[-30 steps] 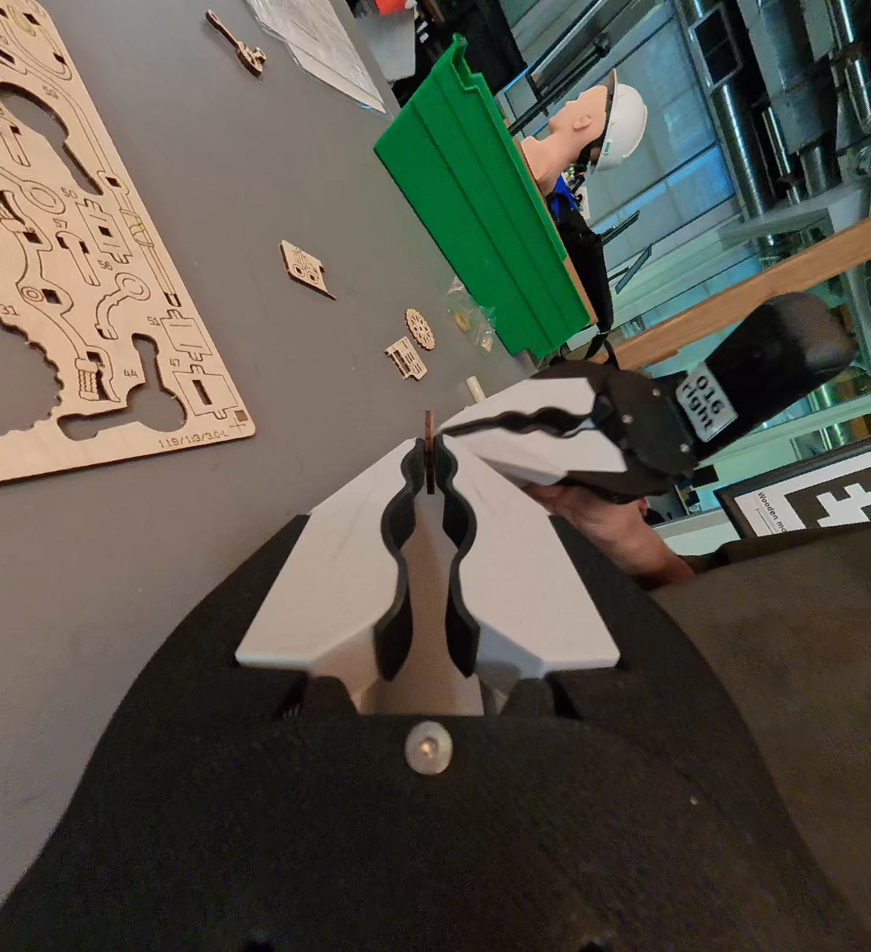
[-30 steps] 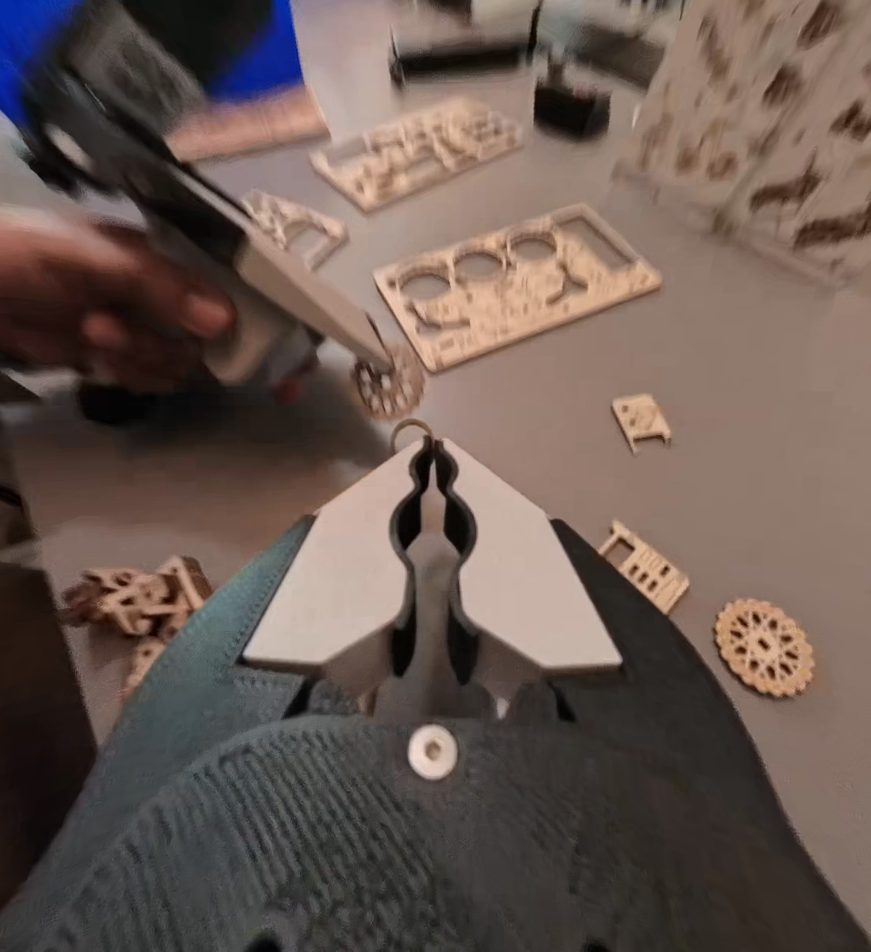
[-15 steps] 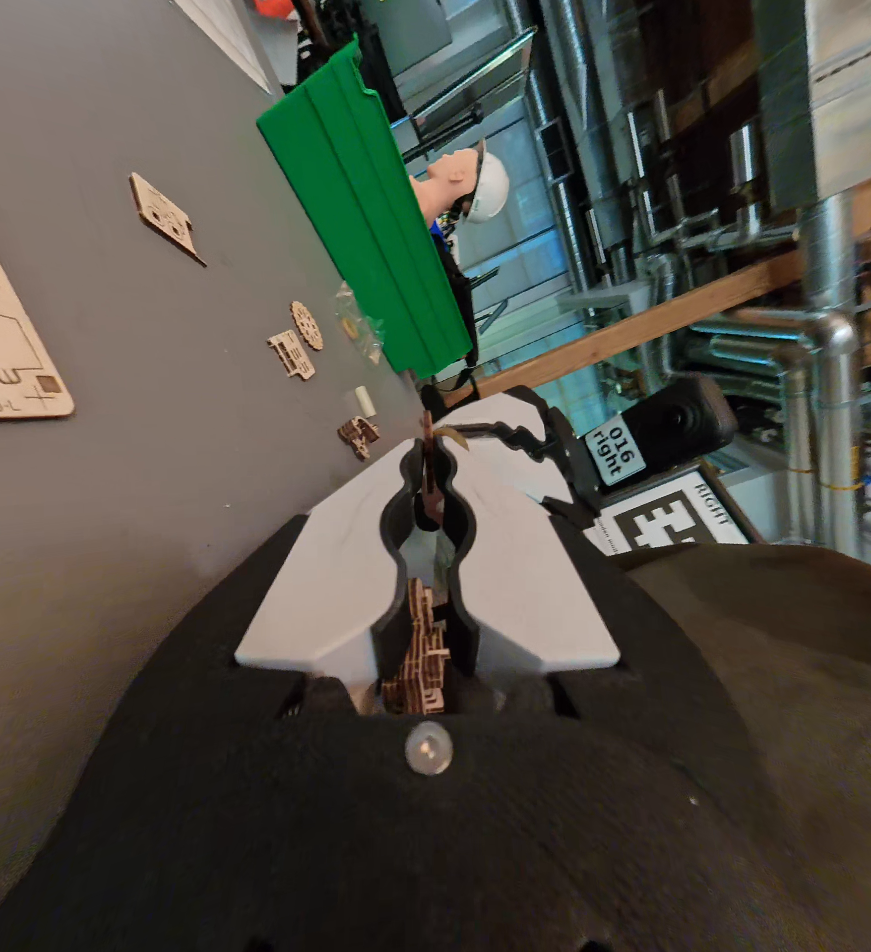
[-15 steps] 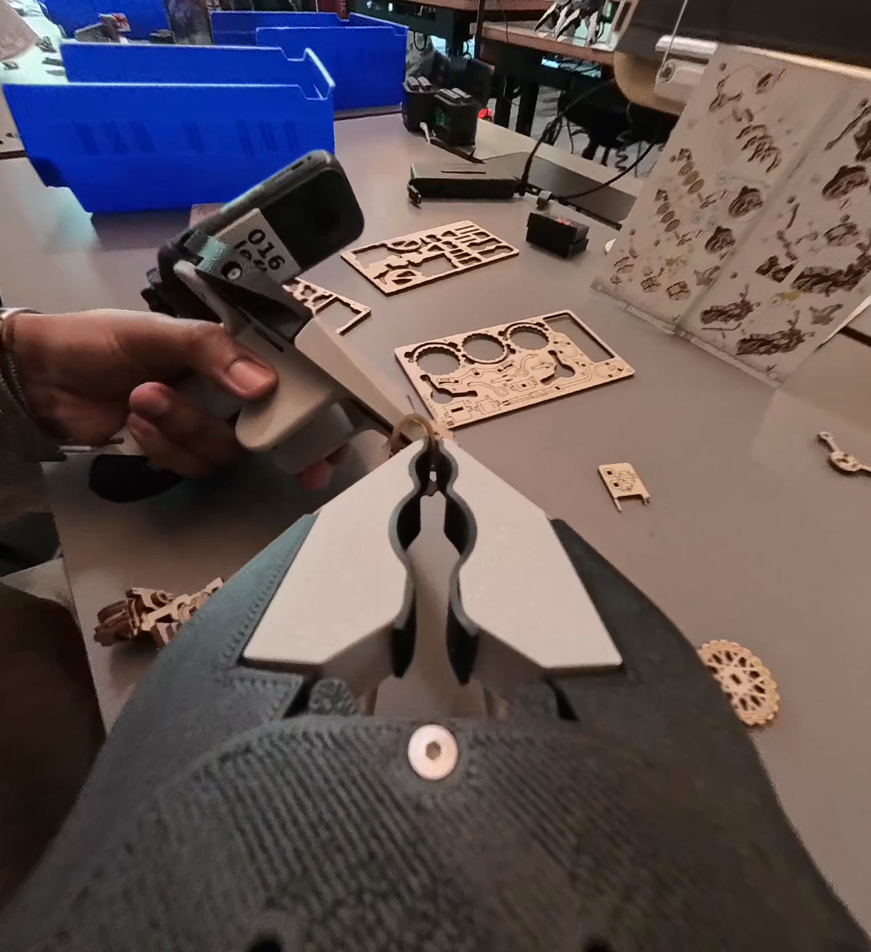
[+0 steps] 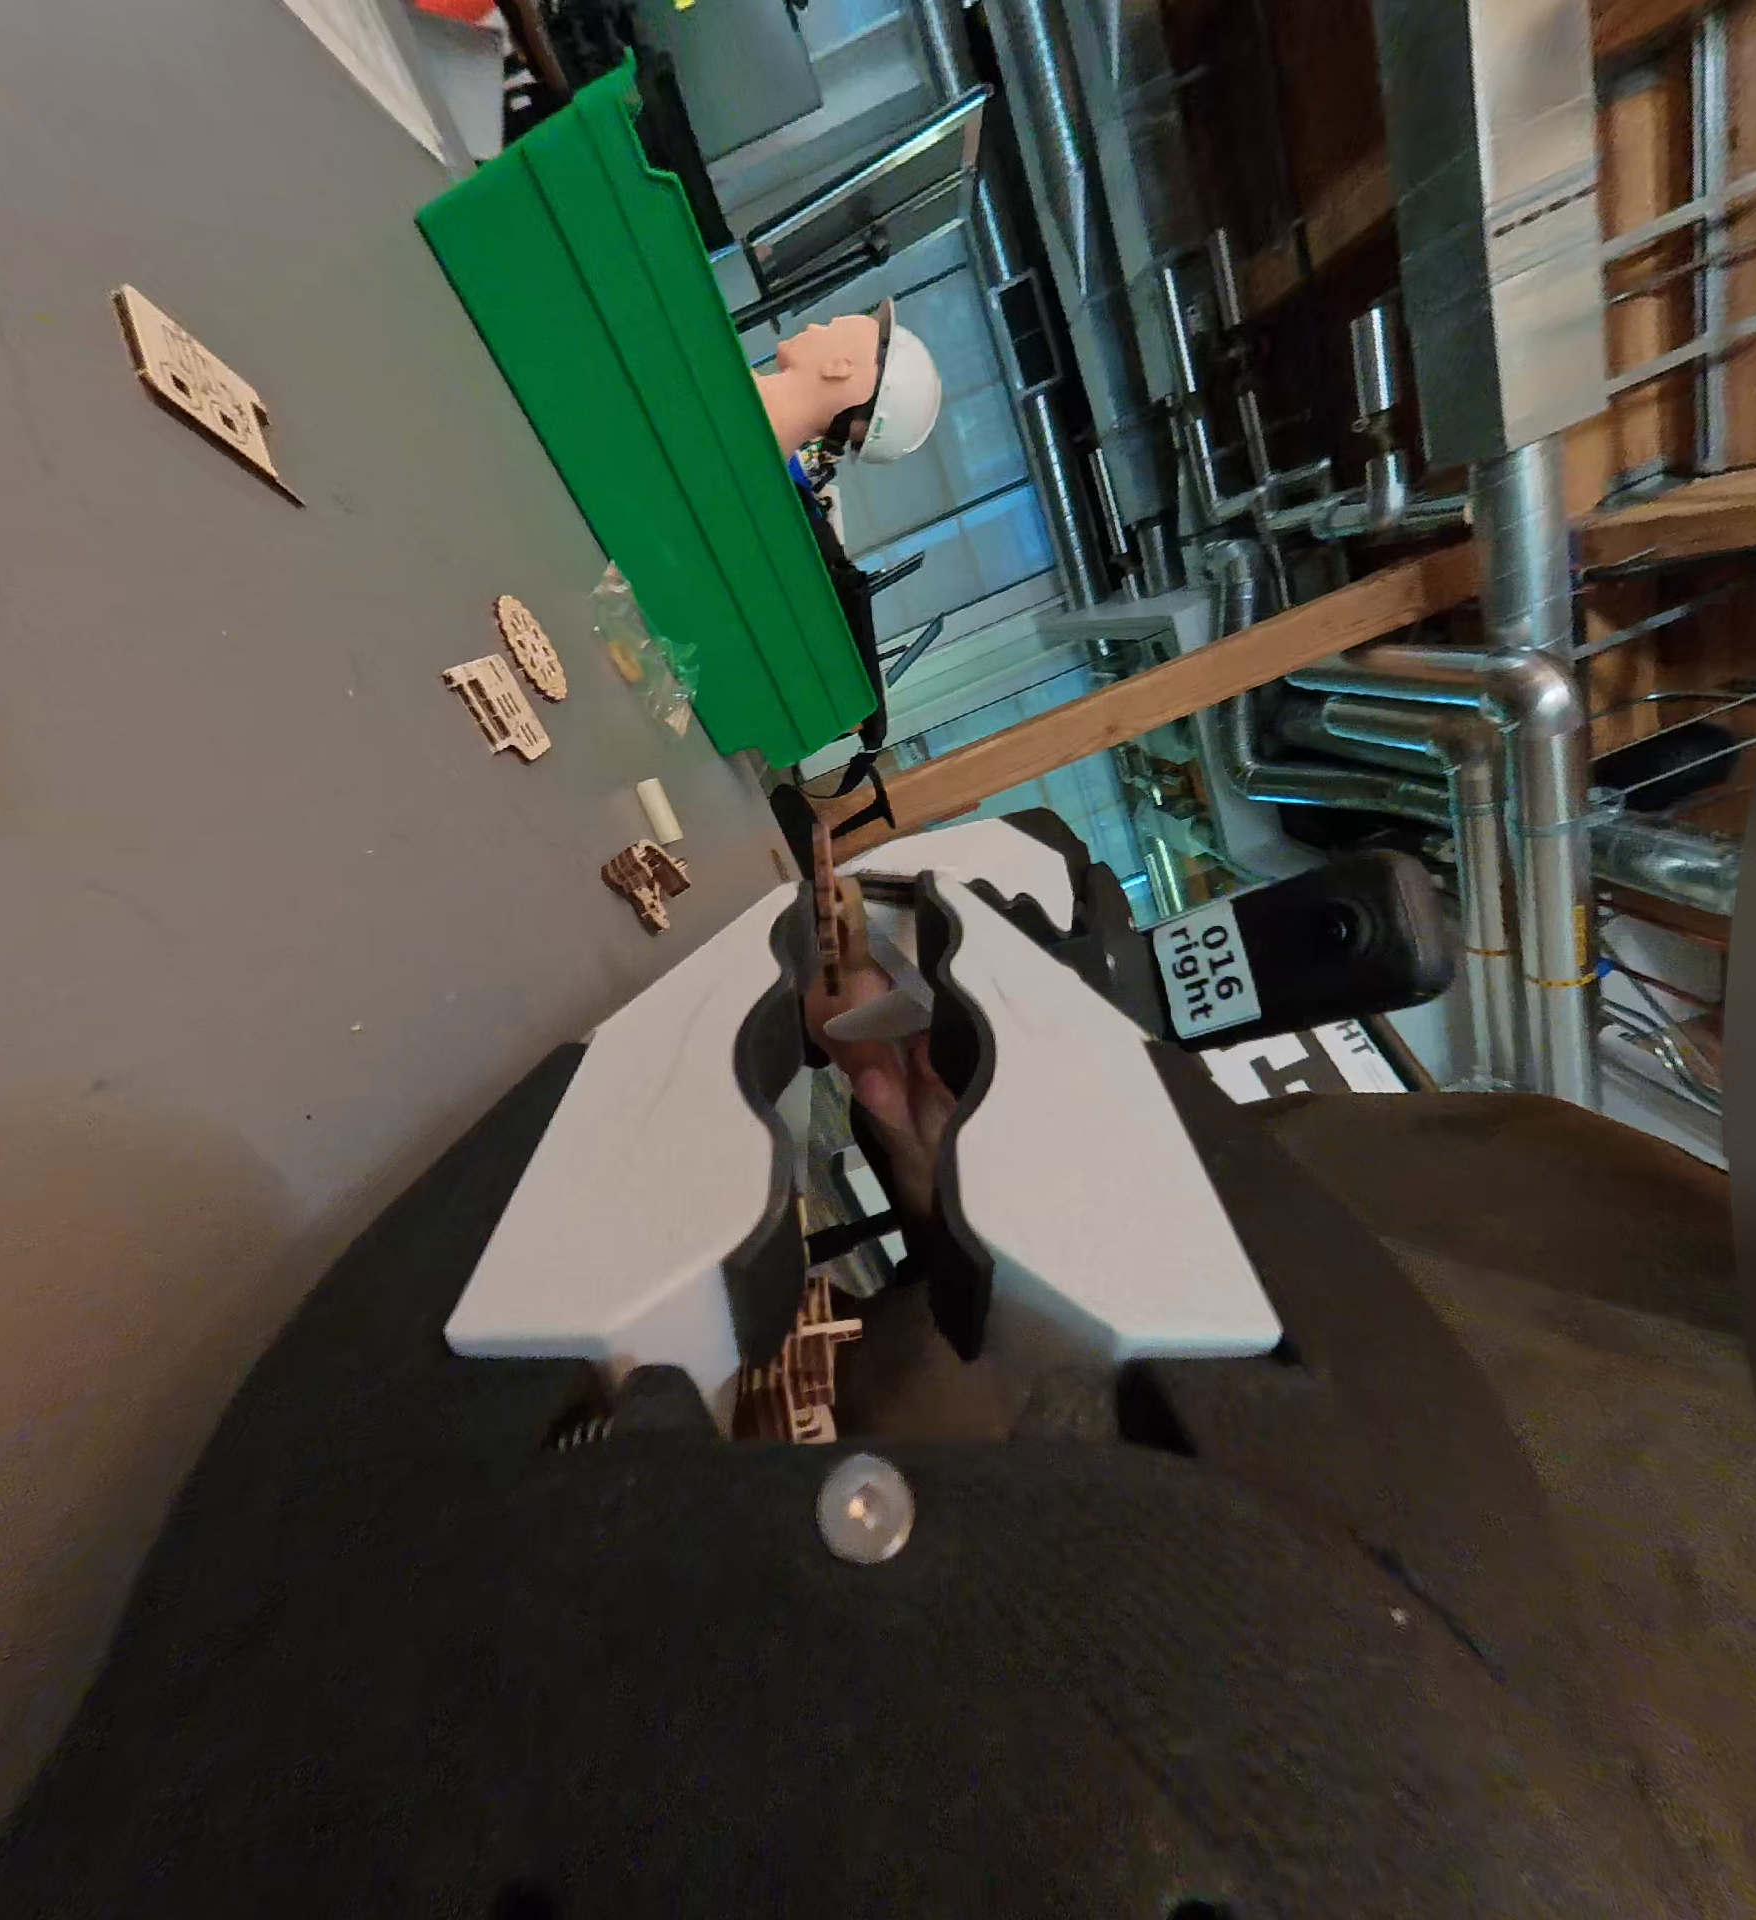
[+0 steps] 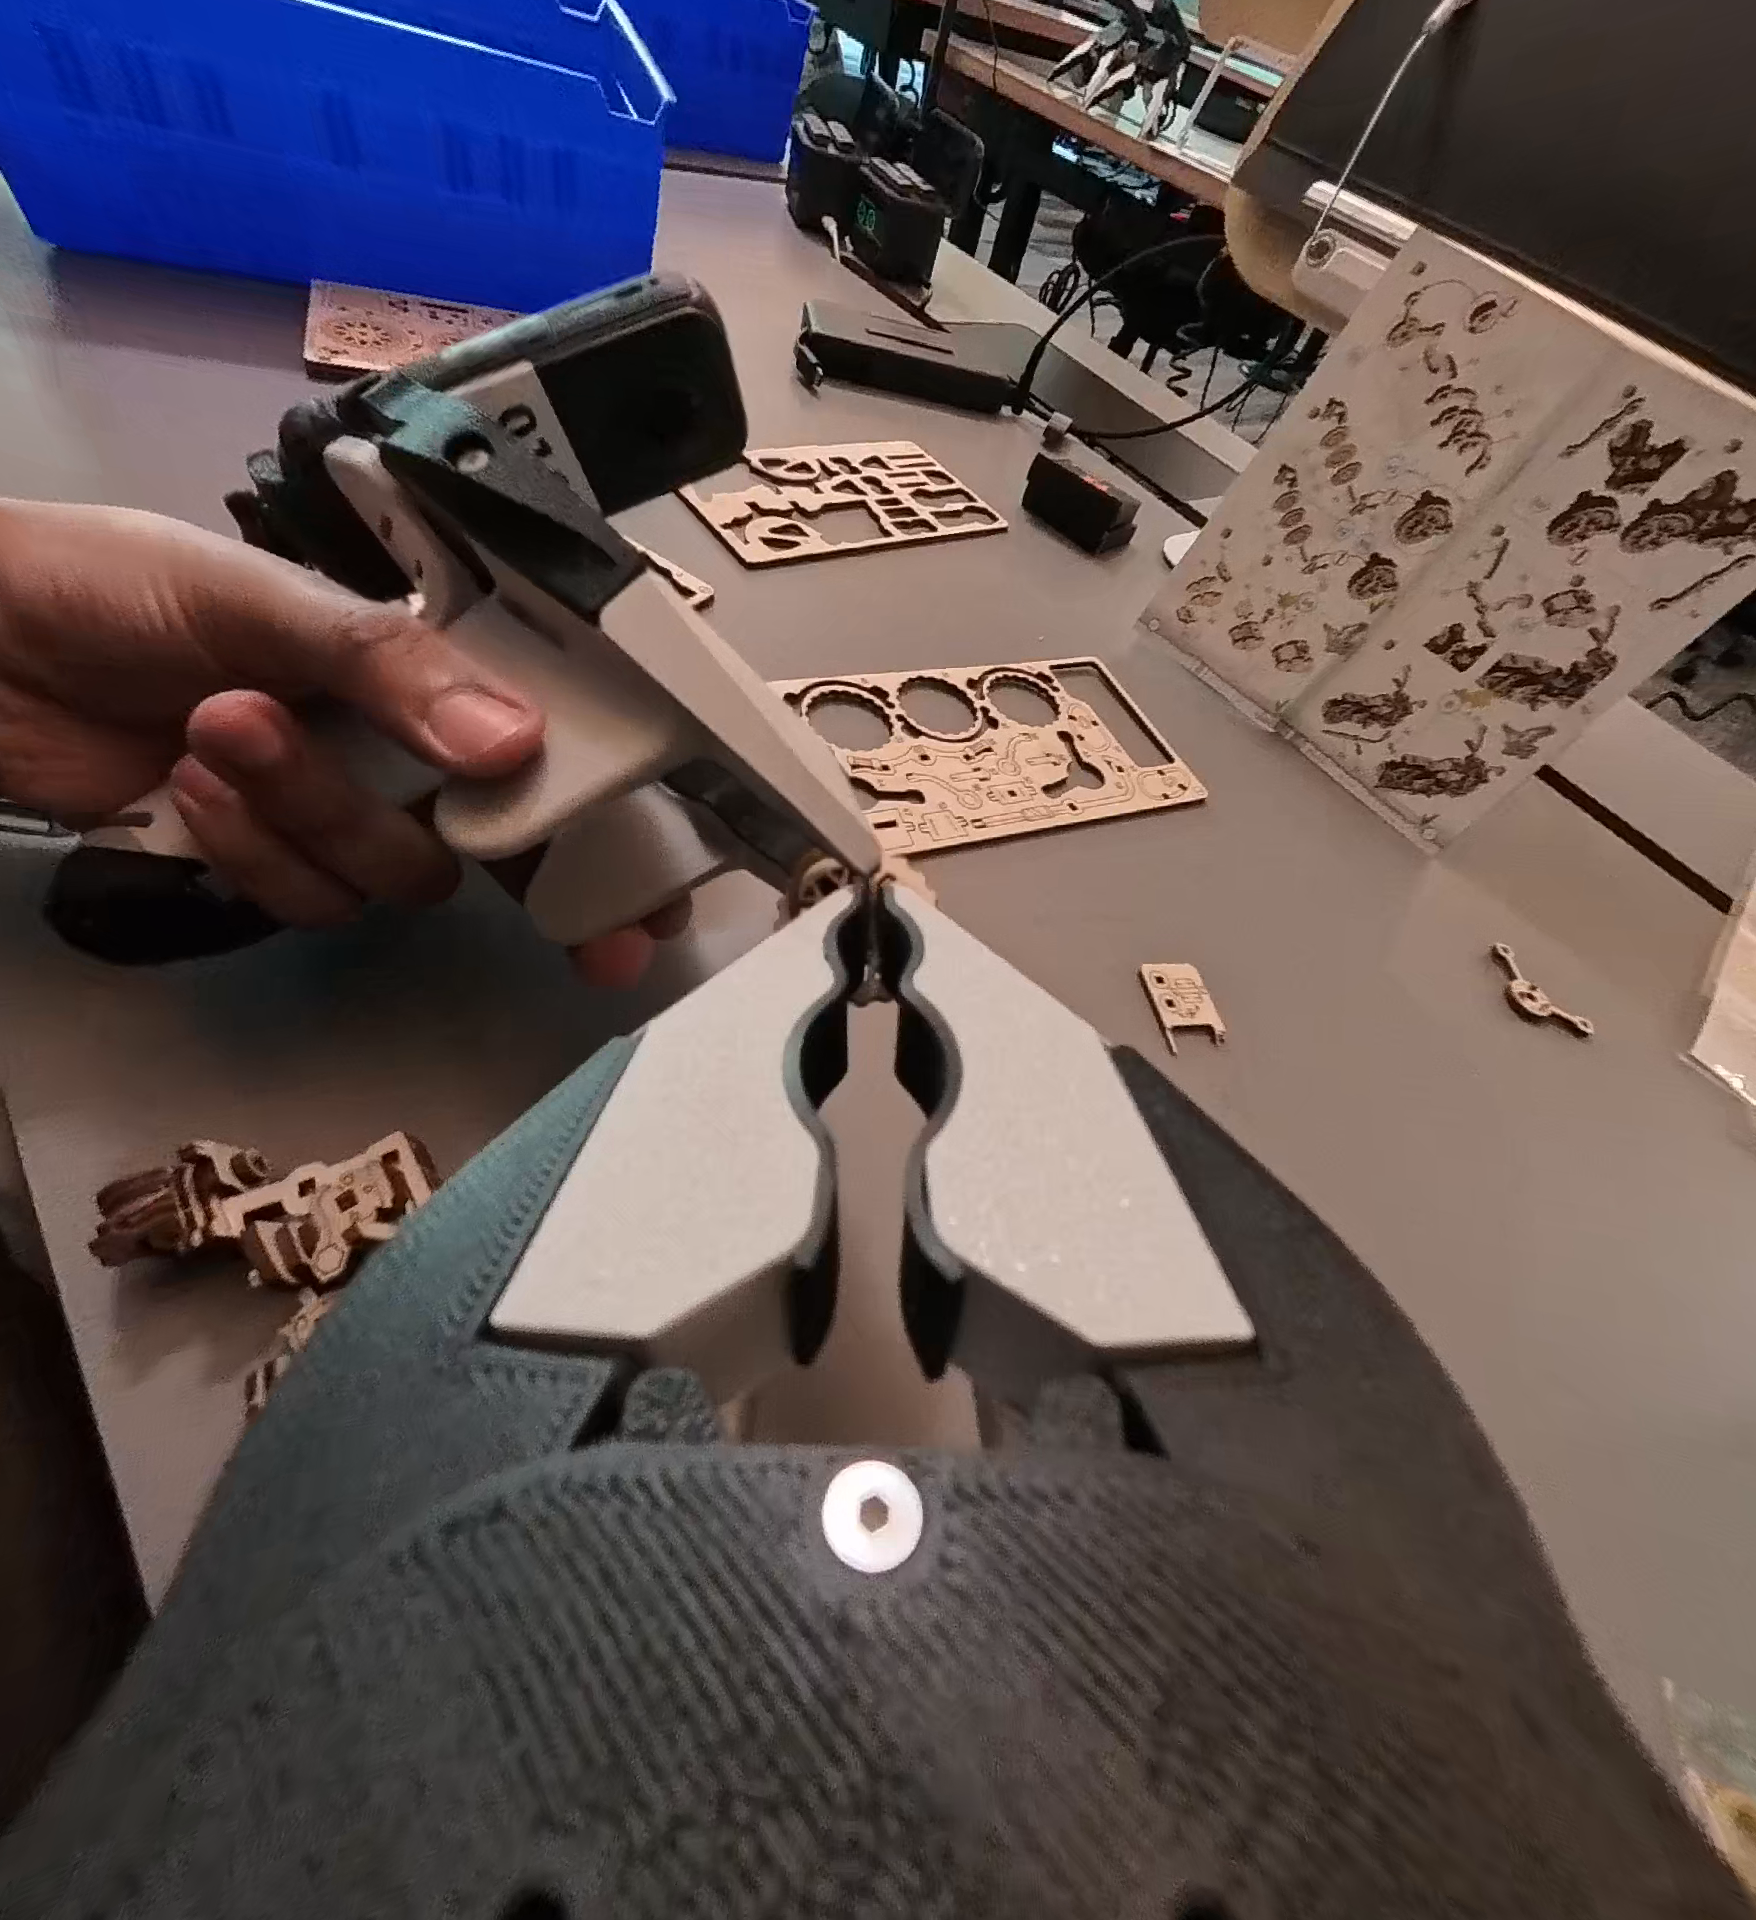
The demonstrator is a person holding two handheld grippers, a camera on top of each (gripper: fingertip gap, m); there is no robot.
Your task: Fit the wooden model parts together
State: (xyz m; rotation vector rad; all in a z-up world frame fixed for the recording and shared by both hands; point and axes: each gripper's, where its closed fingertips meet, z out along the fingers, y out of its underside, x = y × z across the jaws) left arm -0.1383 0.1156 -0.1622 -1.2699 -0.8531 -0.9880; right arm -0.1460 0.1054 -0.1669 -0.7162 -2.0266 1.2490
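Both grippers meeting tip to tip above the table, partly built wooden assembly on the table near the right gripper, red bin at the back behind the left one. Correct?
Not quite: the bin behind the left gripper is blue, not red, as the right wrist view shows. The rest holds: the right gripper meets it tip to tip, and the wooden assembly lies on the table.

The left gripper (image 5: pixel 858 914), its white fingers (image 5: pixel 666 1091) parted, has a thin brown wooden model part (image 5: pixel 828 935) edge-on against its left finger, while beyond on the grey desk (image 5: pixel 178 935) lie a round wooden gear (image 5: pixel 531 647) and a green plastic bin (image 5: pixel 635 436).
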